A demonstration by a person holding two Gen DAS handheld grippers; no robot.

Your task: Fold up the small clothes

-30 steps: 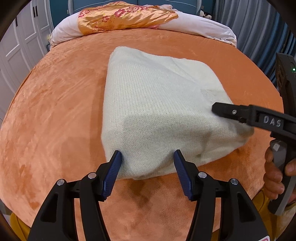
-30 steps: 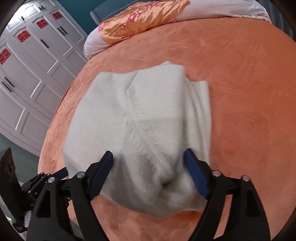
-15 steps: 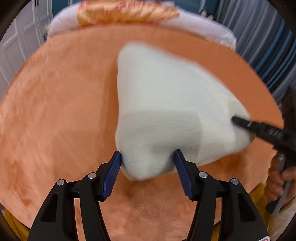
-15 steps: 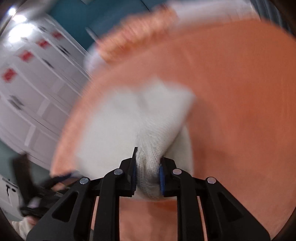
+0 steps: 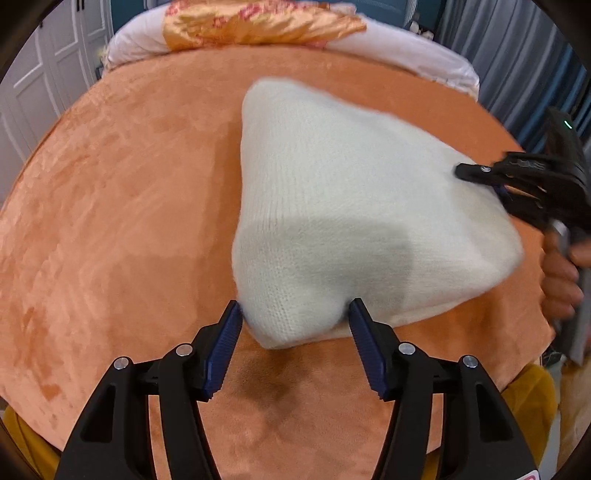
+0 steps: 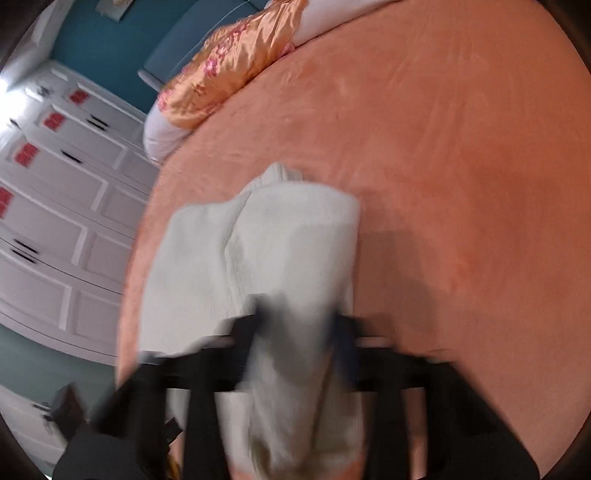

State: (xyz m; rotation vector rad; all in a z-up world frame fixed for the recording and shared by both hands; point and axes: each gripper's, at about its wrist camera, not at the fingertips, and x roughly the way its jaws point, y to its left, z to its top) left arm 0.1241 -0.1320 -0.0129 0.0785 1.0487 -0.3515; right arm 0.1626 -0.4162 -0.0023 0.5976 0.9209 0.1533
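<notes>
Left tool (image 5: 293,321) spread wide round cream knit garment (image 5: 351,206) corner; right tool (image 6: 295,332) blurred, fingers apart w/ garment between.

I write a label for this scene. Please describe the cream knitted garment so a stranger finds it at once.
Start at the wide orange plush bedspread. Near its front edge lies a cream knitted garment, folded into one thick bundle. It is the only pale woollen thing there; the shiny orange floral pillow lies far behind.
</notes>
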